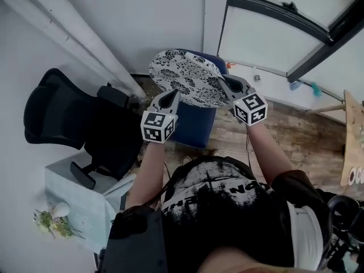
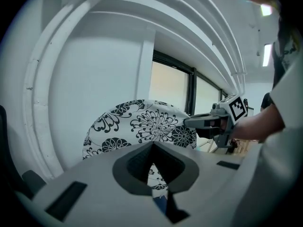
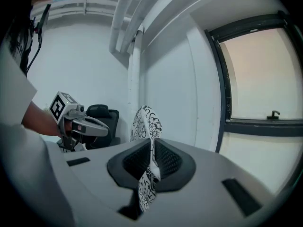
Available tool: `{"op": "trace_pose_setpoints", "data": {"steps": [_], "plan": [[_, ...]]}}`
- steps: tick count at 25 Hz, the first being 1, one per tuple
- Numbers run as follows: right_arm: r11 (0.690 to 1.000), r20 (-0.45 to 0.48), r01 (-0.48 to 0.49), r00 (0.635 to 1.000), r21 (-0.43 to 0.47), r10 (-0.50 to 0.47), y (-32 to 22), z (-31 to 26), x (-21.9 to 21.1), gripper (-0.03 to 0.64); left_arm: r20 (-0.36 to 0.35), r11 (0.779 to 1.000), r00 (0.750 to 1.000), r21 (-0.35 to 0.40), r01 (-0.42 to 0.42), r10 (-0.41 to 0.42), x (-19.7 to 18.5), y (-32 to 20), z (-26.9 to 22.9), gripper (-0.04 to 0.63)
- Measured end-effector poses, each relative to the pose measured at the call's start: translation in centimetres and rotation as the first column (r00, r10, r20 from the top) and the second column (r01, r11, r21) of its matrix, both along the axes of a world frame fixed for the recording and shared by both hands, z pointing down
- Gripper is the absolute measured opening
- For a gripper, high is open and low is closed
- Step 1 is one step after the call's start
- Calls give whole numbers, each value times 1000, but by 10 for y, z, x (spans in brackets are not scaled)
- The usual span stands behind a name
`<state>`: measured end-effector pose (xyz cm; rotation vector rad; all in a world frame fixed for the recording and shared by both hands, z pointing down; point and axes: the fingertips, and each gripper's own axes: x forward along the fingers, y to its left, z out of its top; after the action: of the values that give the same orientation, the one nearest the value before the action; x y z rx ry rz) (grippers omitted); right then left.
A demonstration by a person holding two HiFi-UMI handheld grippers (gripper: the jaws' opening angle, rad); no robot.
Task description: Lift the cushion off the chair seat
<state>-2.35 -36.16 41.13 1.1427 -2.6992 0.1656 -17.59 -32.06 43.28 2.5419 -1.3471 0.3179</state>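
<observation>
A round cushion [image 1: 185, 75] with a black-and-white flower print hangs in the air, tilted, above the blue chair seat [image 1: 196, 124]. My left gripper [image 1: 172, 95] is shut on its near left edge. My right gripper [image 1: 222, 83] is shut on its right edge. In the left gripper view the cushion [image 2: 142, 126] spreads out ahead of the left gripper [image 2: 154, 169], and the right gripper [image 2: 191, 122] bites its far rim. The right gripper view shows the cushion [image 3: 144, 122] edge-on, pinched in the right gripper [image 3: 150, 164], with the left gripper [image 3: 104, 126] beyond it.
A black office chair [image 1: 62, 115] stands at the left by the white wall and its pipes [image 1: 74, 44]. A small pale table [image 1: 79, 201] with flowers [image 1: 54, 220] is at the lower left. A window [image 1: 296, 27] lies behind, wooden floor [image 1: 296, 135] to the right.
</observation>
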Motion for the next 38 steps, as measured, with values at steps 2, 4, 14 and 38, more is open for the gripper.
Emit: {"op": "trace_pose_setpoints", "data": {"steps": [2,4,14,38], "plan": [[1000,17,7,1000,26,-8,3,-15,2,29,12,1000,1000,14,8,-8,-2,-1,-4,12],[999,20,11,1000,47,-12,7,-24,4,29,27,1000,1000,21,15,-16,-3,0,-5,12],[997,40,23,999,71,-26,18,-35,10,29,27,997,997,36,64,-65,-13,2,-12,12],[998,44,35,998,49,-37,30,-29,9,28,20,994,995,54,93,-94,-16,10,-15,12]]}}
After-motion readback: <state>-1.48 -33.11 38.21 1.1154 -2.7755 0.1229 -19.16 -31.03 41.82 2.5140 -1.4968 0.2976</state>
